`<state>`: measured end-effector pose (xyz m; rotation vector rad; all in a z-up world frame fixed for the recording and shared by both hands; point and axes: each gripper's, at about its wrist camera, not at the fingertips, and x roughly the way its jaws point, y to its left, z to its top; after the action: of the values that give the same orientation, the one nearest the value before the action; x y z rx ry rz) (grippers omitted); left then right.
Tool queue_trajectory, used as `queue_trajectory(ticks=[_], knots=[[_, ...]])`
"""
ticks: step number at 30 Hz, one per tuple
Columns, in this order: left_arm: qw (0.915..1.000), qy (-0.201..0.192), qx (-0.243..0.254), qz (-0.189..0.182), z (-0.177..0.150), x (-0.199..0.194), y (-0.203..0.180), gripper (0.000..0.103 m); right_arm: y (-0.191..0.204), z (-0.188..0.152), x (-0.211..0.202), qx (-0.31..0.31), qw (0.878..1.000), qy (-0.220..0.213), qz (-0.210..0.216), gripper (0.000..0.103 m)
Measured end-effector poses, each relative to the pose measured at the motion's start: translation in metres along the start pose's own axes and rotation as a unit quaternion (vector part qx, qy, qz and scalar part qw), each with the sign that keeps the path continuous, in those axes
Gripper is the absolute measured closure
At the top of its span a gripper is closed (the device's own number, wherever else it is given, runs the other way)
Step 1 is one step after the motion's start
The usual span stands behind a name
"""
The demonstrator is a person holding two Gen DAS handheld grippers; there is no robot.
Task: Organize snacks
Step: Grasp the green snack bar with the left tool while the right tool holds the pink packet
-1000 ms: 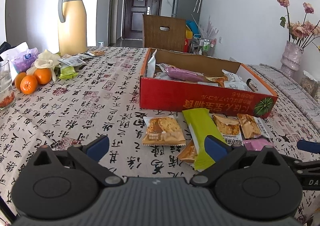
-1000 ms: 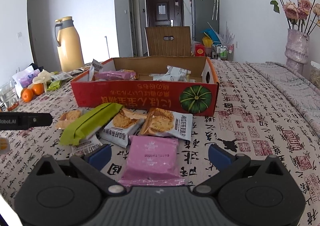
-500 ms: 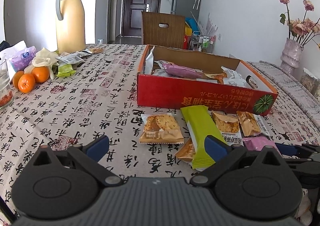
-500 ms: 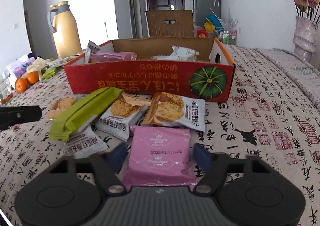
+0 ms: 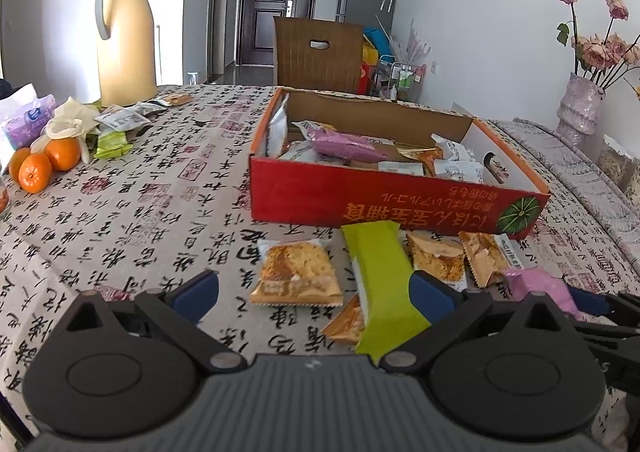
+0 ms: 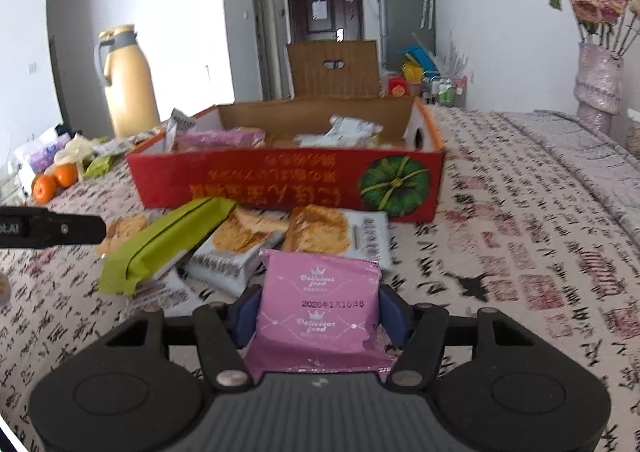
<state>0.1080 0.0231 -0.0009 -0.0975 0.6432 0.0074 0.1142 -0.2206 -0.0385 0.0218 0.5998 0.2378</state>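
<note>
The pink snack packet (image 6: 318, 304) was clenched between the right gripper (image 6: 318, 310) pads just above the bench (image 6: 520, 252), the left gripper (image 5: 316, 288) was held released, and a lift into the red box (image 6: 280, 184) was judged next.

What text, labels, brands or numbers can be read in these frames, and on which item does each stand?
"Delicious food", printed twice, on the pink foil snack packet between the right gripper's fingers.
"2026", then a date only partly legible, on the same packet.
Yellow characters, upside down, on the red cardboard box: not legible to me.
Black calligraphy characters on the printed tablecloth: not transcribed.
Print on the white-edged biscuit packets: too blurred.
Logo on the left gripper: cut off.
</note>
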Motion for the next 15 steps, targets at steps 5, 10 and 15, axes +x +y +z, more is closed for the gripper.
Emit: queue_trajectory(ticks=[5,10,15], knots=[[0.9999,0.007,0.010,-0.001,0.007,0.011,-0.014,0.000,-0.015,0.010,-0.005,0.009,0.999,-0.023,-0.020,0.042],[0.9994,0.019,0.028,0.009,0.012,0.027,-0.033,0.000,-0.033,0.018,-0.001,0.017,0.999,-0.038,-0.034,0.042],[0.9988,0.037,0.026,0.020,0.016,0.044,-0.044,0.007,-0.044,0.026,0.007,0.021,0.998,-0.051,-0.034,0.042]])
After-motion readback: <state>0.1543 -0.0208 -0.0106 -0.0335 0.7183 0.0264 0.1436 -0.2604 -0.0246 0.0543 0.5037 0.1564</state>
